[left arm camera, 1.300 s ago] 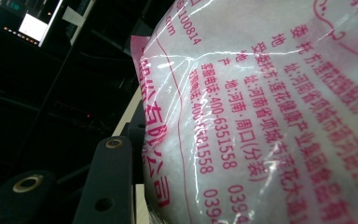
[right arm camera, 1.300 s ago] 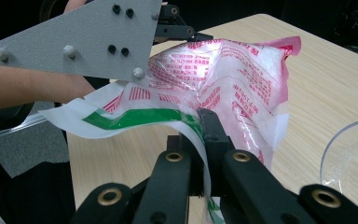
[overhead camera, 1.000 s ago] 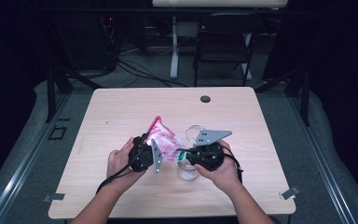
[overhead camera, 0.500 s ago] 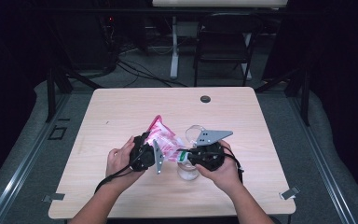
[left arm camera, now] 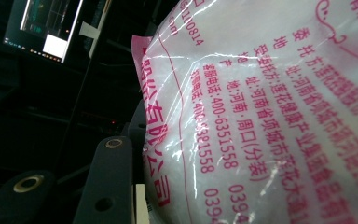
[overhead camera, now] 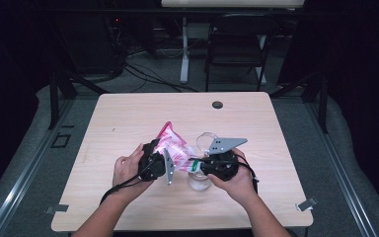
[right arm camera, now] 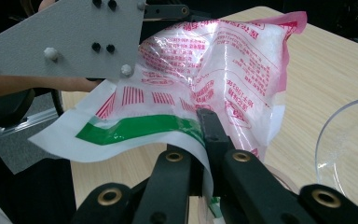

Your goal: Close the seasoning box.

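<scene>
High view: pink-printed plastic bag of white powder (overhead camera: 173, 148) at frame centre, held above the table (overhead camera: 128, 113), between both tools.
Left gripper (overhead camera: 159, 159): clamped on bag's bulging body.
Right gripper (overhead camera: 201, 167): pinched tight on bag's green-striped edge (right arm camera: 140, 128).
Glass bowl (overhead camera: 203, 140): just behind right gripper; apparently empty.
Done: bag lifted, gripped at both ends.
Left: probably opening, then pouring.
</scene>
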`<action>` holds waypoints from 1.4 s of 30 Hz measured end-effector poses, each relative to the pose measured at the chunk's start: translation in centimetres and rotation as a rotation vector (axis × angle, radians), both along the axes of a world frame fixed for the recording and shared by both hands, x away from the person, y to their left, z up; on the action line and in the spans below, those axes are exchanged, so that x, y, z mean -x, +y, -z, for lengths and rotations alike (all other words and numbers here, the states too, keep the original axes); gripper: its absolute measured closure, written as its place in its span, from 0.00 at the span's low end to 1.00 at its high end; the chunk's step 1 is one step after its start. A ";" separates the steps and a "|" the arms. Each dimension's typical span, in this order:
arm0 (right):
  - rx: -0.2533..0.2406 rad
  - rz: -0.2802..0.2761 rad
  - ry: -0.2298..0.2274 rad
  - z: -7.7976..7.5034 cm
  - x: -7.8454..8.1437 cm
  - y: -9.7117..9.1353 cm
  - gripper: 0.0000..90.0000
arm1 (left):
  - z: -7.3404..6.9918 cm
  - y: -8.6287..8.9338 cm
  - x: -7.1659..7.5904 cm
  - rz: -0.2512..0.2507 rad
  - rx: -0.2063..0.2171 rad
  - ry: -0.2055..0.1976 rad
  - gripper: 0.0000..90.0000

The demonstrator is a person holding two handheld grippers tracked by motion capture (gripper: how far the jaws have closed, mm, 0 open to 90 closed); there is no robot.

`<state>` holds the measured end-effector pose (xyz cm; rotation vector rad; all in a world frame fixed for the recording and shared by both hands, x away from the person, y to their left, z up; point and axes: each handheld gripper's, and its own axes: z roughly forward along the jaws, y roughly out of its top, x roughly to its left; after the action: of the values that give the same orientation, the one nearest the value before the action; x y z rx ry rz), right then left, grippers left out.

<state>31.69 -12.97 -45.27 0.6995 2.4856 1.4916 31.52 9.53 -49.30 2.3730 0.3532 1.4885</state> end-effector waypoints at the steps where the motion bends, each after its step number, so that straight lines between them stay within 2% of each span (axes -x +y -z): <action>1: 0.002 0.001 0.002 0.0 0.0 0.0 1.00 | 0.0 0.0 0.0 0.004 -0.003 -0.002 0.65; 7: -0.001 0.002 0.005 0.1 -0.1 -0.1 1.00 | -0.1 -0.2 0.1 0.004 -0.013 -0.014 0.65; 11: 0.002 0.003 0.007 0.1 -0.1 -0.2 1.00 | -0.3 -0.2 0.2 0.007 -0.033 -0.021 0.65; 33: 0.000 0.002 0.025 0.5 -0.3 -0.4 1.00 | -0.2 -0.5 0.4 0.017 -0.068 -0.037 0.65; 42: 0.003 0.002 0.030 0.7 -0.3 -0.4 1.00 | -0.3 -0.5 0.4 0.020 -0.091 -0.056 0.65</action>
<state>32.03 -13.38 -45.97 0.7283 2.5073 1.4878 31.09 9.04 -48.99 2.3913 0.2521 1.5897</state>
